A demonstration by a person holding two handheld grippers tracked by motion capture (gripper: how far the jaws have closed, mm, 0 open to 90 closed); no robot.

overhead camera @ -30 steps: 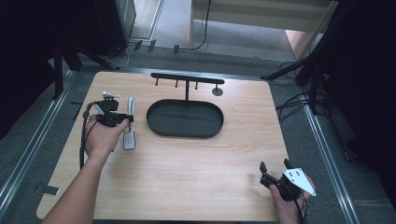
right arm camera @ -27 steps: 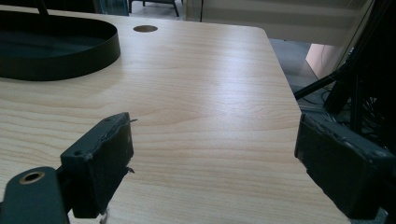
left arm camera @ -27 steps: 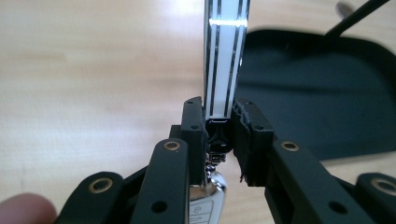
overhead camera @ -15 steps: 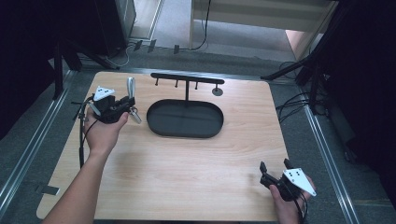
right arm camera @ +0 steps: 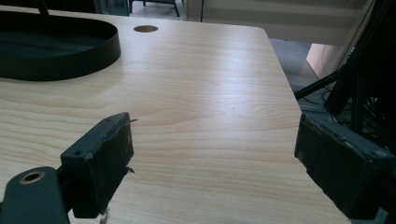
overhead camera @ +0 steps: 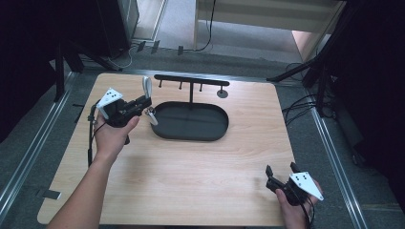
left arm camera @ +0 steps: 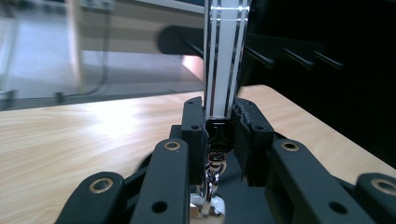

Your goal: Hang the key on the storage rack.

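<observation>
High view: left gripper clamps a white strap with clasp, left of the black tray; a hook rack stands behind. Right gripper gapes at the counter's near right. No writing legible.

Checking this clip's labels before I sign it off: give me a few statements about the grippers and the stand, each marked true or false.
1. The left gripper is shut on a white strap. True.
2. The right gripper holds a strap too. False: its jaws stand wide apart with bare table between them.
3. The black oval tray has a rack with pegs rising at its far side. True.
4. The white strap already hangs on a peg. False: it is clamped in the left gripper, lifted off the table beside the tray's left end.
5. The right gripper is over the tray. False: it is near the table's near right corner.
</observation>
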